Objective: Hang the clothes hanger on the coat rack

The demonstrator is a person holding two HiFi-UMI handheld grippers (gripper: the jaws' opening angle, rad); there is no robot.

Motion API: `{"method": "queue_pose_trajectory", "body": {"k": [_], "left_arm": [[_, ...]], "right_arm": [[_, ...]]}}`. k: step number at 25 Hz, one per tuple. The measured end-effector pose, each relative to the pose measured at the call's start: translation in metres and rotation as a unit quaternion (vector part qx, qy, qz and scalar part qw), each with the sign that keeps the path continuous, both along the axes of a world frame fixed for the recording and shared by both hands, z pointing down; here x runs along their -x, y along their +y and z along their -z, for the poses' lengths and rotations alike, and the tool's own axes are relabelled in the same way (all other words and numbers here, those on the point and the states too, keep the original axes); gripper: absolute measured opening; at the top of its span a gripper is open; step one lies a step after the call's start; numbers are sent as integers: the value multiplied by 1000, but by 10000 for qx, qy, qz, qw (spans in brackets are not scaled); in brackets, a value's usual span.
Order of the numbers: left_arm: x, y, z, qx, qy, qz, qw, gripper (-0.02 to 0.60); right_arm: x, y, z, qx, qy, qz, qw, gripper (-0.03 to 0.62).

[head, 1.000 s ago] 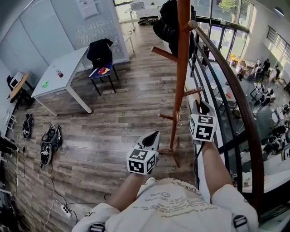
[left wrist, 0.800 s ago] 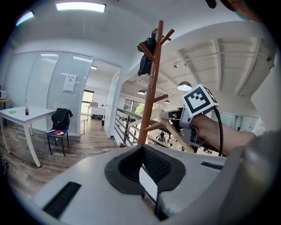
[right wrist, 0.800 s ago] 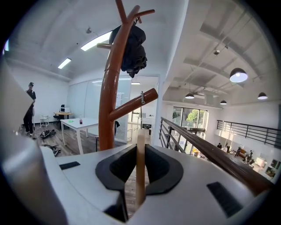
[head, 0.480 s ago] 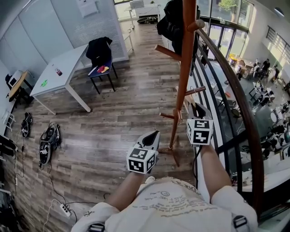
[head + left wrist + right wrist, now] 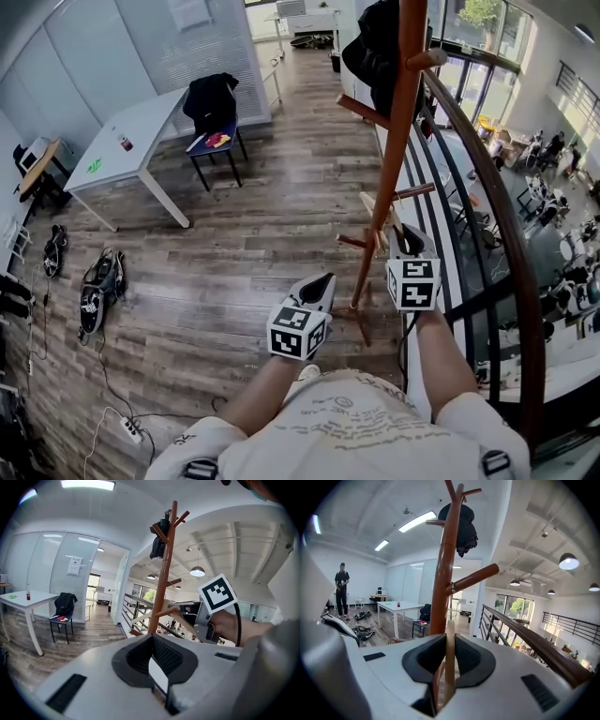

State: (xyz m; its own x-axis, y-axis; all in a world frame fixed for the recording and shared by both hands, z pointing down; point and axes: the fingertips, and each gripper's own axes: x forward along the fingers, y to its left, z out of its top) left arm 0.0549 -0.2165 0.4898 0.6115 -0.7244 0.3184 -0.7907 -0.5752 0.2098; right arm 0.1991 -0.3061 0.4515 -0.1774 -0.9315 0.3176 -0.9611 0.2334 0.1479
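A tall brown wooden coat rack [image 5: 394, 141] stands by the railing, with a black garment [image 5: 380, 47] on its upper pegs. My right gripper [image 5: 410, 246] is just right of the pole, shut on a pale wooden hanger [image 5: 375, 208] that reaches toward a lower peg. In the right gripper view the hanger's thin wood [image 5: 450, 658] is pinched between the jaws, with the pole [image 5: 443, 569] right behind. My left gripper [image 5: 314, 286] hovers left of the pole, shut and holding nothing. The left gripper view shows the rack [image 5: 164, 573], the hanger [image 5: 150, 613] and the right gripper [image 5: 187, 613].
A dark railing [image 5: 497, 234] runs close on the right, over a drop to a lower floor. A white table [image 5: 131, 141] and a chair with a black jacket [image 5: 211, 108] stand at the left. Bags [image 5: 98, 291] lie on the floor. A person [image 5: 342, 588] stands far off.
My right gripper with the hanger has edged a little nearer the rack's pole and lower peg. The left gripper has hardly moved. The head view has shifted slightly.
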Motion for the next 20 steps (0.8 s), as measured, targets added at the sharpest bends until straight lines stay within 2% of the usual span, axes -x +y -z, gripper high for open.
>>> {"method": "queue_pose_trajectory", "body": {"k": [6,11,13,15,20], "left_arm": [[-3,-1,1,-1,42,-44,10000,5],[-1,-5,5,-70,126,-35,9999,5],[-2,-6,3,-54,99,-68,9999,5],[-5,-7,1,-45,90,-119,9999,5],[-15,-8,7,-98,134,-271,9995,5]], "right_arm": [[2,5,3,-137,-140,153,9997,54],[5,15,23,-509,-666,294,9960,55],[0,22,33,-802,-741,203,9938,54],[-8,29,39,-990,-830,43,9916,18],[-20,46,37,-934,-1002,-244,9903,3]]}}
